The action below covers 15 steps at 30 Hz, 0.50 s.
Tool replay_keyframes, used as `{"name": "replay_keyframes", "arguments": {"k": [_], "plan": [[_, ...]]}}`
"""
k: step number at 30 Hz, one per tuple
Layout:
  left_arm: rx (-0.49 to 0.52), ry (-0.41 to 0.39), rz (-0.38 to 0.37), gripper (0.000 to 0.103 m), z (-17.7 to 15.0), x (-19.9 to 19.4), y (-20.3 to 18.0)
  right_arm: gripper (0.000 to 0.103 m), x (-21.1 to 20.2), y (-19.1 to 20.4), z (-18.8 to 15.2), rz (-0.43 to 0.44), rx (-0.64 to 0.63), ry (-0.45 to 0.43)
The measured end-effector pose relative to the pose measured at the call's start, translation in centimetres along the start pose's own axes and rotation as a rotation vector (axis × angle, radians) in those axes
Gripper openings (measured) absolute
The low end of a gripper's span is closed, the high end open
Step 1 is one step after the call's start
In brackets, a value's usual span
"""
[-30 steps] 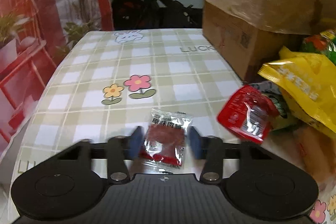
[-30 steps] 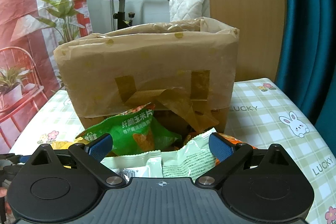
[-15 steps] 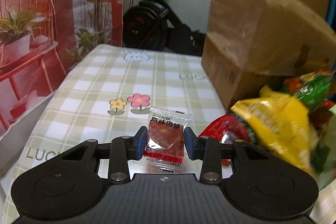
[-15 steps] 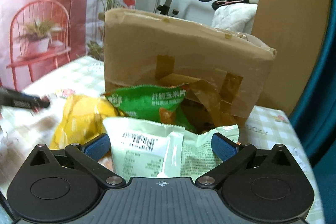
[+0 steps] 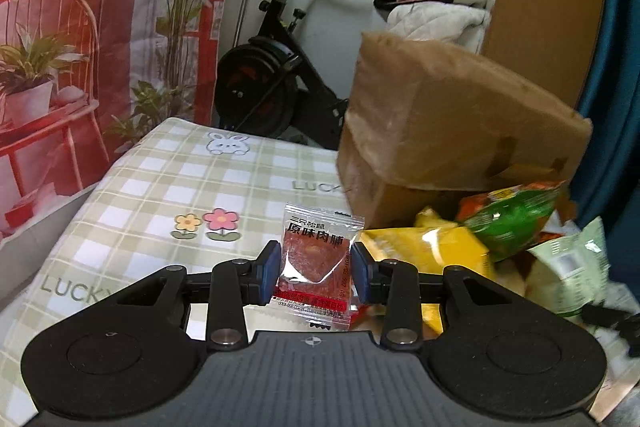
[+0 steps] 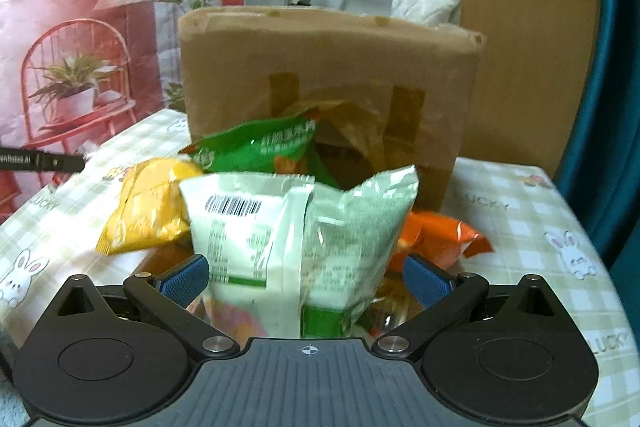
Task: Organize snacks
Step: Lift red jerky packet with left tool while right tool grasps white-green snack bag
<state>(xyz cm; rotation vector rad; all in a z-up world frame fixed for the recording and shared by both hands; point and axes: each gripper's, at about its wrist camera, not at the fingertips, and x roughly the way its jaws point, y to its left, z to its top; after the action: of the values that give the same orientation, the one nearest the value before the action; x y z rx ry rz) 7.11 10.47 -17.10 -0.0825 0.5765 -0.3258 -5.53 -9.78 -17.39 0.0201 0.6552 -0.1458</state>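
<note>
A: what's the left tool (image 5: pixel 314 273) got?
B: small red jerky packet (image 5: pixel 318 263), pinched between its blue pads, up off the checkered surface (image 5: pixel 160 187).
A: right tool (image 6: pixel 306 277)?
B: spread wide around a pale green snack bag (image 6: pixel 296 239), pads not touching it. Rest of the snacks sit by the cardboard box (image 6: pixel 328 83).

Motion-blurred pale green bag (image 6: pixel 304 247)

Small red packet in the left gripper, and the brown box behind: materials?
Small red packet: looks like glossy clear plastic film; glare, contents visible, crimped serrated edge. Brown box: seemingly matte corrugated cardboard, with shiny tape strips and creased flaps.
</note>
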Motion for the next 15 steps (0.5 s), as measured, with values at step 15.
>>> {"name": "replay_keyframes", "arguments": {"k": [15], "plan": [[-0.008, -0.036, -0.014, 0.04, -0.4, -1.6, -3.2, 0.102, 2.8, 0.6, -0.4, 0.035, -0.036, -0.016]]}}
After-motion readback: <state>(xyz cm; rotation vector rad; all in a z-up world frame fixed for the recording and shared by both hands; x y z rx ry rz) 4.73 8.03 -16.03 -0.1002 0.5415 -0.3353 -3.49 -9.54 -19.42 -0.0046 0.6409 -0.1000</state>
